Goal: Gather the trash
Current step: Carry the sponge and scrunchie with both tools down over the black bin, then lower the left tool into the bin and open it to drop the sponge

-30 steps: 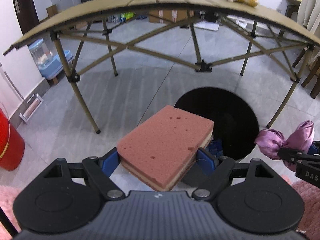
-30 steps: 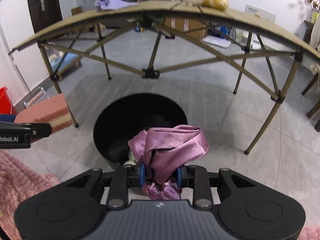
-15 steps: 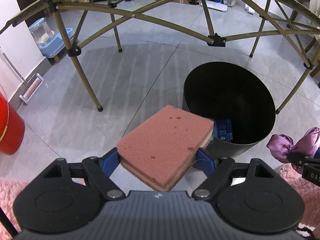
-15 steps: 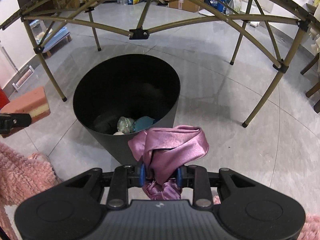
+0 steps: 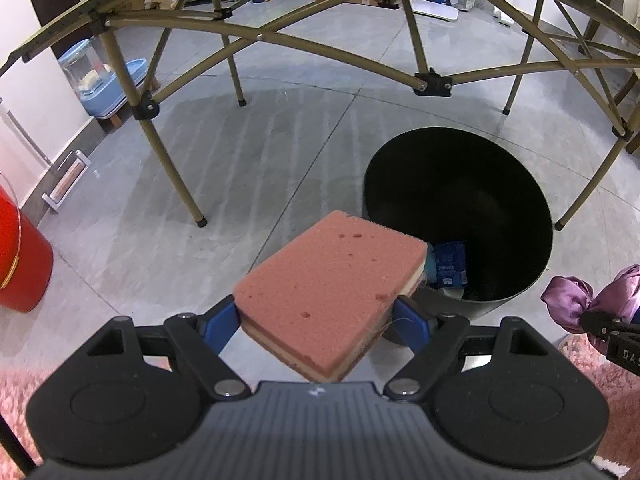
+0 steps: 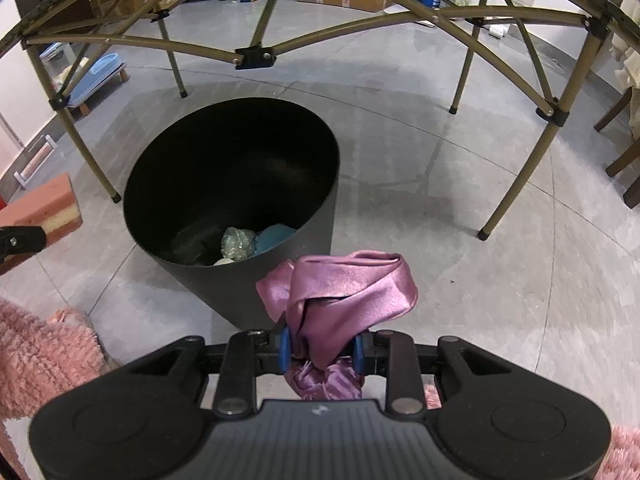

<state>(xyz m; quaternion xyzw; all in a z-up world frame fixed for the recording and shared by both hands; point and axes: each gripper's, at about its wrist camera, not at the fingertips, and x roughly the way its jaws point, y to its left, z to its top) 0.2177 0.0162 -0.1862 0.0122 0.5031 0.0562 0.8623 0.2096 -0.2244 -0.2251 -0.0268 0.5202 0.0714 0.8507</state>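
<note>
- Our left hand-held gripper [image 5: 316, 322] pinches the pink sponge [image 5: 332, 296] across its sides. The sponge hangs just short of the near rim of the black bin [image 5: 456, 216], with only its far corner over the opening. If we let go here, we judge it would strike the rim or wall and drop to the grey floor [image 5: 224, 168].
- The sponge is soft and held near its back end, so a tighter squeeze could bow it and let it spring sideways on release.
- Our right hand-held gripper [image 6: 322, 350] is pressed together on the crumpled purple satin cloth [image 6: 340, 292], which sits outside the bin, just beside its near wall. The loose folds could catch on a blue pad [image 6: 285, 350] when we release, so the cloth may cling rather than fall.
- A light cloth falls slowly and may drape over the rim, half in and half out.
- Both tools approach one opening from opposite sides, so they could knock each other, or the bin, which looks light enough to tip or slide.
- The bin already holds a blue packet [image 5: 450, 264] and a crumpled wrapper [image 6: 238, 242], but there is room, so we see no risk of overflow.
- The folding table's legs [image 5: 172, 168] stand near the bin, though they seem clear of our path.
- The fluffy pink rug [image 6: 44, 352] lies beside the bin; anything landing there would be easy to miss.
</note>
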